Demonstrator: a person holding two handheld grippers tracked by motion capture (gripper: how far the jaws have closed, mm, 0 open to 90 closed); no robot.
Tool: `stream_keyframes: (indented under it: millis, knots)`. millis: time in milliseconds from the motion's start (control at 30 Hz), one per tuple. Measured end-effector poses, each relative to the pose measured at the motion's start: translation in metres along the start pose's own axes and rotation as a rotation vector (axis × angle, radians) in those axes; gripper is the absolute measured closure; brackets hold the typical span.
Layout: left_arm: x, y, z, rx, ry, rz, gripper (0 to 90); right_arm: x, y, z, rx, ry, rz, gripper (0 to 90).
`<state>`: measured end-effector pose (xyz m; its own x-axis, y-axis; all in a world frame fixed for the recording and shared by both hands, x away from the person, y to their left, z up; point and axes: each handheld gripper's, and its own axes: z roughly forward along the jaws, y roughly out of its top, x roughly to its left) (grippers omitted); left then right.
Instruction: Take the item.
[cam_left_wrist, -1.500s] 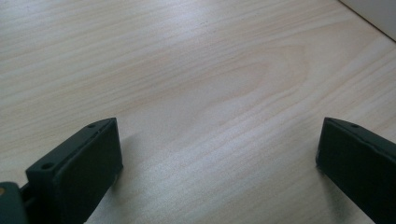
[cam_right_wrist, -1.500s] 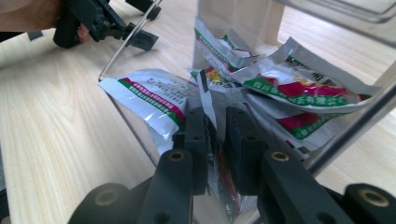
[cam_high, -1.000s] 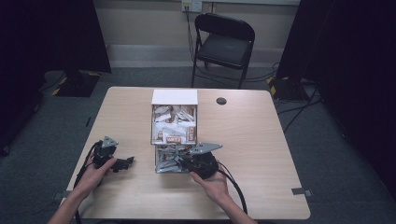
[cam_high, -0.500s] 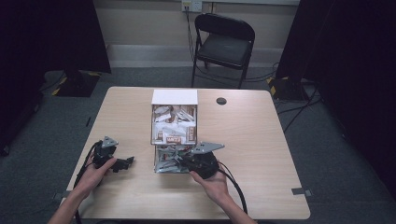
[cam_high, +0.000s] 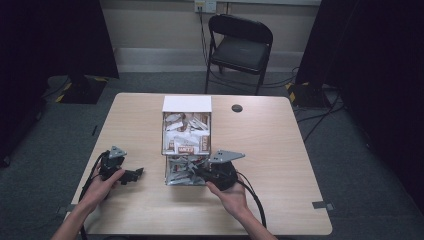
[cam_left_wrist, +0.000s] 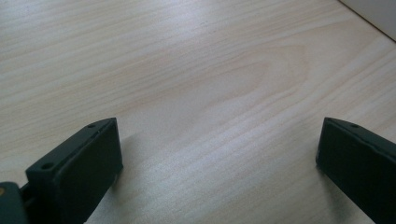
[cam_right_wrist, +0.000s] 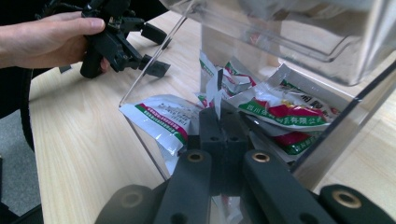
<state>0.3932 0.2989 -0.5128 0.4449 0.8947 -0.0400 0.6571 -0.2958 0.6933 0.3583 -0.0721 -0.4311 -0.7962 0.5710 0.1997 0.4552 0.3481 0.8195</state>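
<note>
Wooden table (cam_high: 280, 150) in a dim room, black chair (cam_high: 240, 42) behind it. High view: clear box (cam_high: 186, 145) of sachets mid-table; right gripper (cam_high: 197, 172) reaches into its lower near compartment, left gripper (cam_high: 135, 173) parked aside on bare wood, likely just waiting. Left gripper view: jaws spread wide, nothing between them, tabletop (cam_left_wrist: 196, 70) beneath. Right gripper view: right gripper (cam_right_wrist: 223, 122) clenched on the edge of a white sachet (cam_right_wrist: 216, 95) standing among the red-green packets (cam_right_wrist: 285, 112) inside the box (cam_right_wrist: 327, 135), probably to pull it out.
</note>
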Motion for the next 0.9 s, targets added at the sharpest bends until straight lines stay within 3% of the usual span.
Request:
stream_keyframes:
  millis: [900]
  knots:
    - [0.000, 0.000, 0.000, 0.000, 0.000, 0.000, 0.0, 0.003, 0.008, -0.023, -0.057, 0.020, -0.009, 90.0]
